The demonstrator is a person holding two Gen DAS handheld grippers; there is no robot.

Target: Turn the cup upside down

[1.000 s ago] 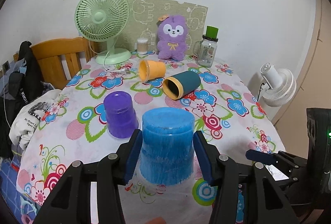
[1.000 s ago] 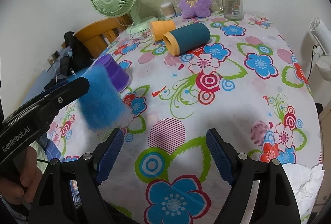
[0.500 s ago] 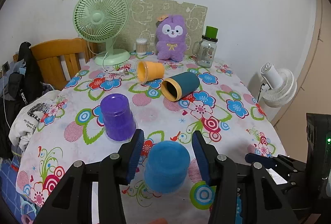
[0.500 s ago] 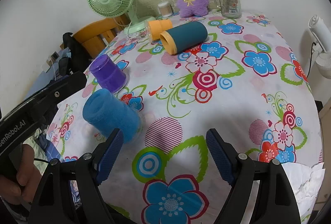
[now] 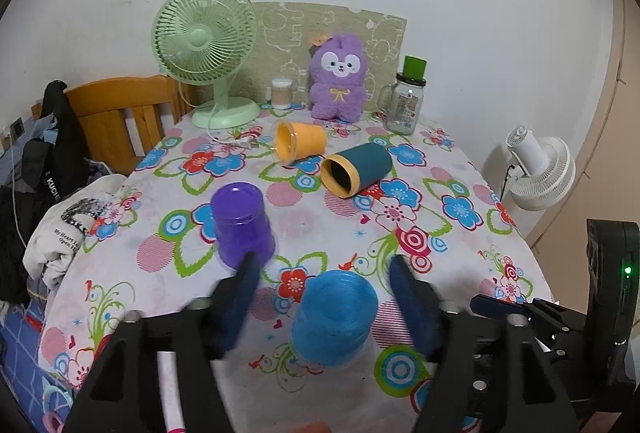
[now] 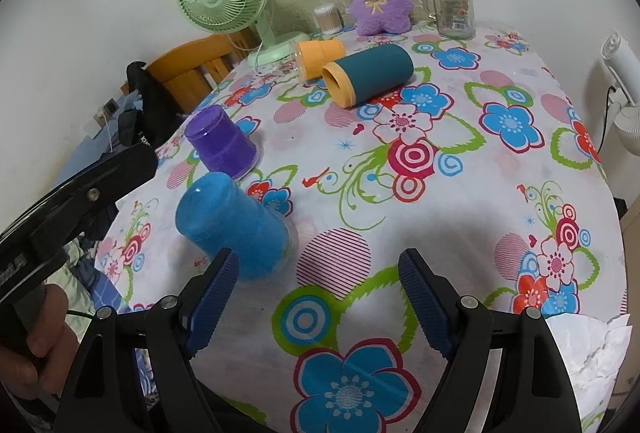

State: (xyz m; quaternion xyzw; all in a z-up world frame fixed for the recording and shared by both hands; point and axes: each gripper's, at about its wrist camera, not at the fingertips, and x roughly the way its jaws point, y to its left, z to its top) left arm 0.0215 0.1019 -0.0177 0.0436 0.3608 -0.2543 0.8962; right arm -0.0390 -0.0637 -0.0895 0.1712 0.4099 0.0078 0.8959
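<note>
Blue cup (image 5: 334, 317) set mouth down on the flowered table (image 5: 460, 169), near edge, base up. Left claw (image 5: 324, 301) spread wide to either side of it, fingers clear of the cup wall, grasping nothing; blurred, so likely in motion. Probably opened that wide so as to draw away without knocking the cup over.

Right claw (image 6: 316, 297) likewise spread and empty, hanging over bare cloth just right of the blue cup in the right wrist view, its left finger (image 6: 212, 293) overlapping the cup's rim in the picture; contact there cannot be told. Seemingly parked out of the way while the left side does the work.

Purple cup (image 5: 242, 225) also inverted, just beyond and left of the blue one, the 2 near each other but apart. Farther back, orange cup (image 5: 300, 143) and teal cup (image 5: 356, 171) on their sides, mouths toward the near left. Judged from that: 2 of 4 turned over, 2 not yet done, the teal one the closer to reach.

Along the far edge, green fan (image 5: 206, 49), purple plush toy (image 5: 338, 79) and glass jar (image 5: 404, 101), well apart from the working area.
</note>
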